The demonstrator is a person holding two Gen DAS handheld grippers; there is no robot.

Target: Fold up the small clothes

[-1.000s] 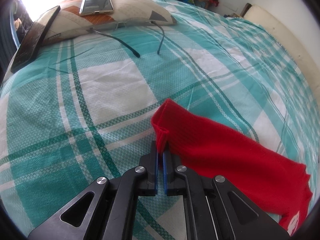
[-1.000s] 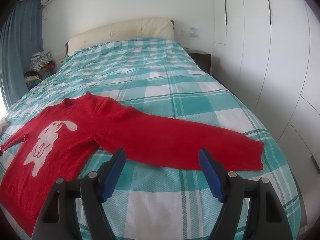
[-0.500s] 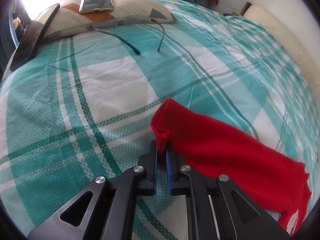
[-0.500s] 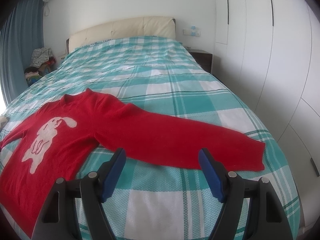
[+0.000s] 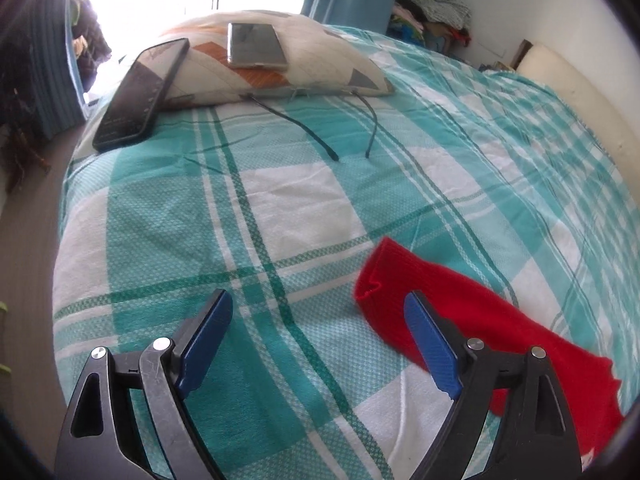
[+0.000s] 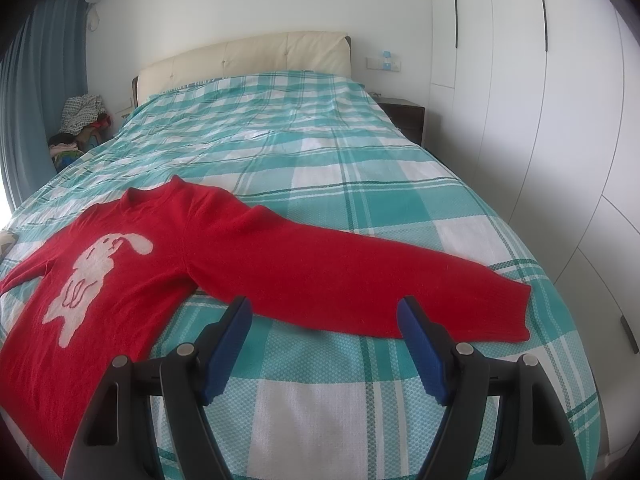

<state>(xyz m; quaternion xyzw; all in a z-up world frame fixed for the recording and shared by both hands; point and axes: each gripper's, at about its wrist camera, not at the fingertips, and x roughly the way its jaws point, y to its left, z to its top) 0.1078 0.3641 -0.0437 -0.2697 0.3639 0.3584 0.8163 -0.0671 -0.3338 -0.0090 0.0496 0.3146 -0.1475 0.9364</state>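
Observation:
A small red sweater (image 6: 168, 252) with a white rabbit on its front lies flat on the green plaid bed, both sleeves spread out. Its one sleeve (image 6: 360, 280) runs to the right, just beyond my right gripper (image 6: 324, 312), which is open and empty above the bedspread. In the left wrist view the other sleeve (image 5: 472, 320) lies with its cuff (image 5: 372, 280) free on the bed. My left gripper (image 5: 316, 308) is open and empty, its right finger over the sleeve's edge.
A pillow (image 5: 320, 60) at the bed's far end carries a phone (image 5: 256, 46), a dark tablet (image 5: 140, 94) and glasses (image 5: 340, 120). Clothes are piled by the wall (image 6: 80, 120). Wardrobe doors (image 6: 540, 120) and a nightstand (image 6: 404, 116) stand to the right of the bed.
My left gripper was shut on the sleeve cuff and has opened, letting the cuff drop on the bed, and drawn back to the left. The right gripper has stayed open and edged nearer the sweater.

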